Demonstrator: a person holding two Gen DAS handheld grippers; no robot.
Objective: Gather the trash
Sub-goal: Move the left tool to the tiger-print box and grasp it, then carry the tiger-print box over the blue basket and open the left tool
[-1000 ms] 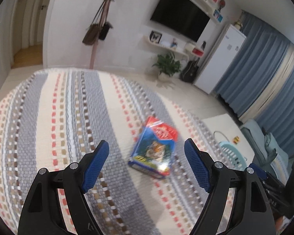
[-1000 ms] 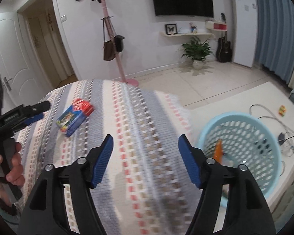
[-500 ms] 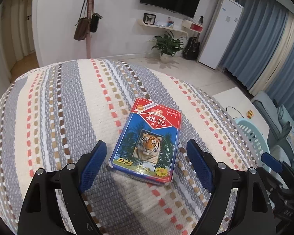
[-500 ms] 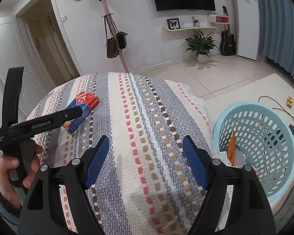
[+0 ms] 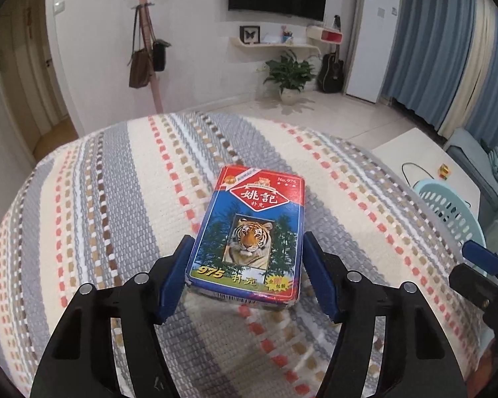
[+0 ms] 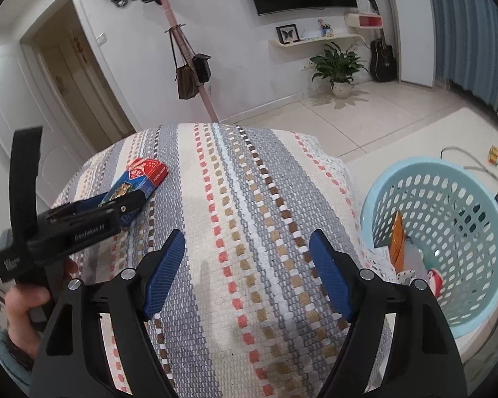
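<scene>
Blue card box (image 5: 249,232) between left gripper (image 5: 245,278), basket (image 6: 448,232)

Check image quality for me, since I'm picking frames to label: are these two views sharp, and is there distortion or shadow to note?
Left wrist view: the playing card box is sharp, its print readable, between the left gripper pads; fisheye curves the striped cloth. Right wrist view: sharp too; walls bow, a faint shadow lies ahead of the right gripper, and the laundry basket stays evenly lit.
</scene>
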